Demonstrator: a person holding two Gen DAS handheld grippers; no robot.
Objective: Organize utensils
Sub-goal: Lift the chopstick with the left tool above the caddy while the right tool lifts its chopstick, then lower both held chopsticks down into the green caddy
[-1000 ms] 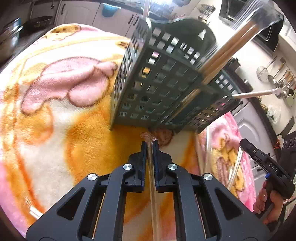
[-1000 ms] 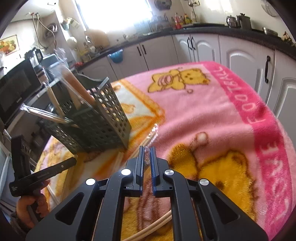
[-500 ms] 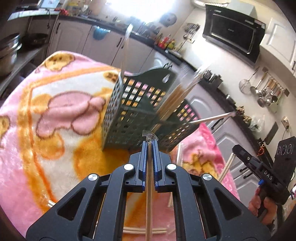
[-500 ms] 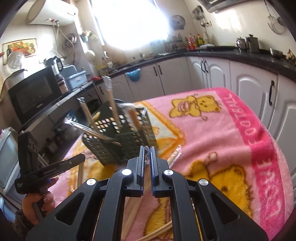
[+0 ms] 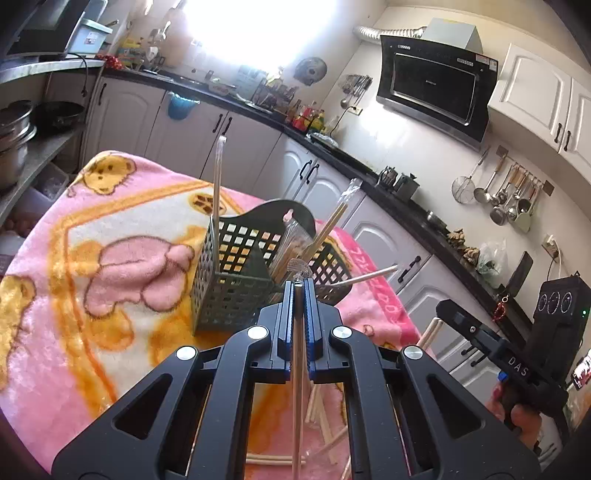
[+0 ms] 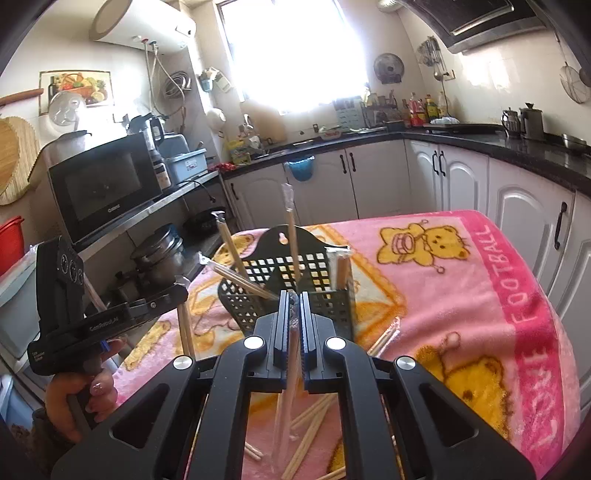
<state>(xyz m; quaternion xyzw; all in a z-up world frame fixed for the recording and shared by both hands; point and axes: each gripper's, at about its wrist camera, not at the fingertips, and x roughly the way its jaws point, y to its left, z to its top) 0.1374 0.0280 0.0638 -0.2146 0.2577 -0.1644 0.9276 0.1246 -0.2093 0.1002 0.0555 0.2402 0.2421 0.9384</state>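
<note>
My left gripper (image 5: 298, 284) and right gripper (image 6: 293, 295) jaws each pinch a thin wrapped chopstick (image 5: 297, 354), below the holey green basket (image 5: 236, 280).

A home kitchen. White cabinets (image 6: 384, 184) with dark handles run under a black counter (image 6: 491, 142) along two walls, and a range hood (image 5: 434, 90) hangs above it. Ladles and strainers (image 5: 506, 195) hang from a wall rail. A microwave (image 6: 101, 188) sits on a steel shelf with pots (image 6: 159, 254) below it, a water heater (image 6: 144, 24) is mounted near the bright window (image 6: 291, 51), and bottles of sauce (image 6: 421, 105) line the counter. A pink teddy-bear blanket (image 6: 461, 295) covers the tabletop.
</note>
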